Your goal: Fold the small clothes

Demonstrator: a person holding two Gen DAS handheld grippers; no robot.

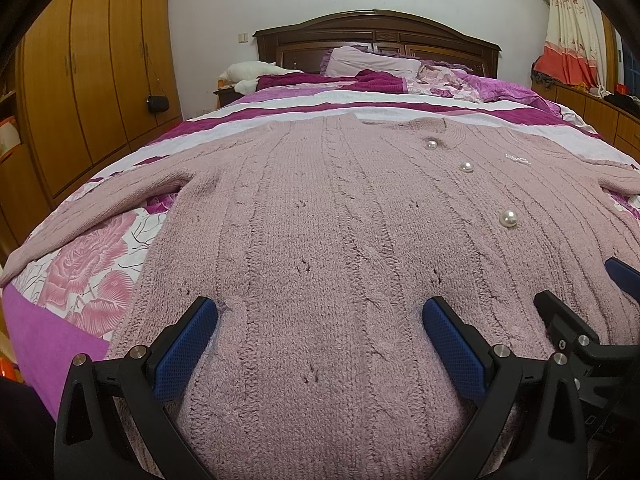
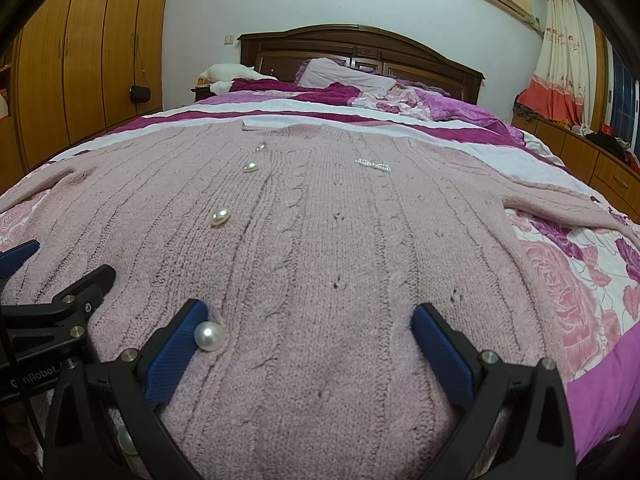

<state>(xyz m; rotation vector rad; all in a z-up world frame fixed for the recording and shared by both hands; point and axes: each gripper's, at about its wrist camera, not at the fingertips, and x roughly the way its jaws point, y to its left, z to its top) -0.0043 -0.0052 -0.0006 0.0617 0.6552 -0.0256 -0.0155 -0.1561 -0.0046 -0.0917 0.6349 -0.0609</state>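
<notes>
— On the bed, what lies in front of the two grippers?

— A pink knitted cardigan, spread flat and face up over the flowered bedspread, its collar toward the headboard and its hem nearest the cameras. The sleeves run out to either side.

— Where does the left gripper stand against it?

— At the hem, on the cardigan's left half. Its fingers are spread wide, with a broad band of knit lying between the blue pads. The tips press on the fabric or hang just over it; which one cannot be told. Nothing is pinched between them.

— And the right gripper?

— Just beside the left one, also at the hem, over the button line. It too is wide apart and grasps nothing. A pearl button sits right against the inner face of its left finger. Three more pearl buttons climb toward the collar, and a small beaded bow is pinned on the chest beyond.

— Do the two see each other?

— Yes. The left view catches the right gripper at its right edge, and the right view shows the left one at its left edge, both low over the knit.
</notes>
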